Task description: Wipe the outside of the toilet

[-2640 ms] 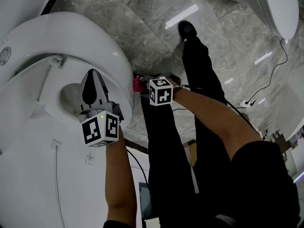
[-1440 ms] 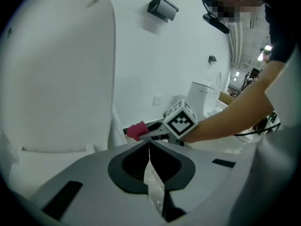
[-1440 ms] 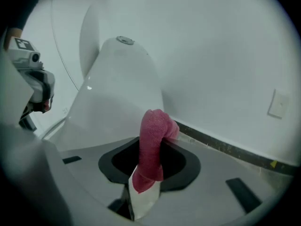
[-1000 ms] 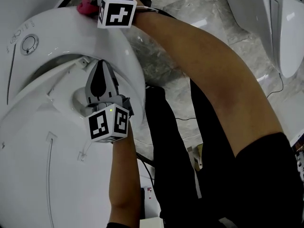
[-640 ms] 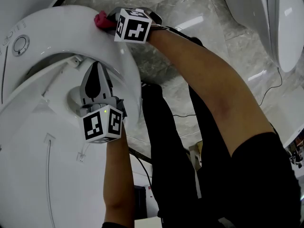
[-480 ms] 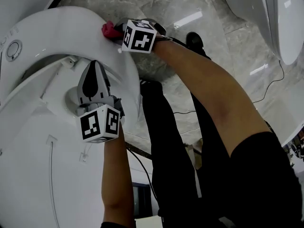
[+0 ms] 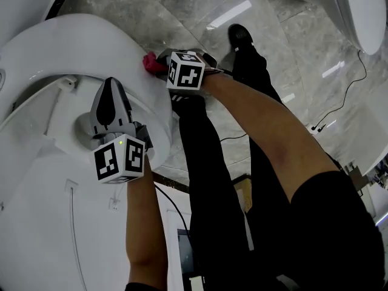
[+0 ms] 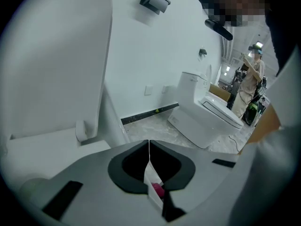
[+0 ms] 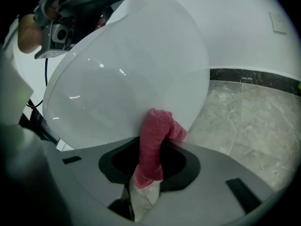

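Right gripper (image 9: 149, 160): jaws clamped on a red cloth (image 9: 154, 131). The free end of the cloth is pressed against the curved outer wall of the toilet (image 7: 79, 41), near the rim, on the side facing the person's legs (image 7: 212, 180).

Left gripper (image 8: 149, 147): jaws together, with nothing held between them. It is positioned over the toilet's open bowl. The lid (image 8: 56, 55) stands raised at the toilet's rear. Grey marble floor (image 7: 182, 11) adjoins the toilet's base.
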Demonstrator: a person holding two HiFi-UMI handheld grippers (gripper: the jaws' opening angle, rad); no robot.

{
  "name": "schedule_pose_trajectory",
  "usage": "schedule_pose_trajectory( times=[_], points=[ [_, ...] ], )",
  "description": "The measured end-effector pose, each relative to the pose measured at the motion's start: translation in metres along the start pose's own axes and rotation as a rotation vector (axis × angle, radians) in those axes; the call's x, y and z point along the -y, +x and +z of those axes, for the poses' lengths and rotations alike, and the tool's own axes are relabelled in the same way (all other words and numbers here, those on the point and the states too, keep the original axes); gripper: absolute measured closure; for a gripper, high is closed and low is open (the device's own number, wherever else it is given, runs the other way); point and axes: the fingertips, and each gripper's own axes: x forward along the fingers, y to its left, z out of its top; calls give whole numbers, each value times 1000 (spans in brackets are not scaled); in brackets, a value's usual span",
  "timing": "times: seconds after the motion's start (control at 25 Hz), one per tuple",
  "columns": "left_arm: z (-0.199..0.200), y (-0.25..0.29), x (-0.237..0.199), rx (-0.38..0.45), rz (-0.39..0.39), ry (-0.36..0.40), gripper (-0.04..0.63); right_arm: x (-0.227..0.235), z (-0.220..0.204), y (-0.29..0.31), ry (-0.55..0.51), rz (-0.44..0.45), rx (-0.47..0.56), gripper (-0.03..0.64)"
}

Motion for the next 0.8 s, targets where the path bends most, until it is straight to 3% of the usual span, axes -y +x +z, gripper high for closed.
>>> schedule_pose_trajectory(
  times=[0.2,0.48,0.8],
  points=[
    [-1,-4,4,1,-21,31,577,-27,-35,7,45,22,-18,486],
    [-8,-10,-11,4,25,16,577,-75,-77,23,86,104,-74,486],
    [-8,-6,-11,-6,41,8,577,-143,-105,32,134,290,-135,488]
  ],
)
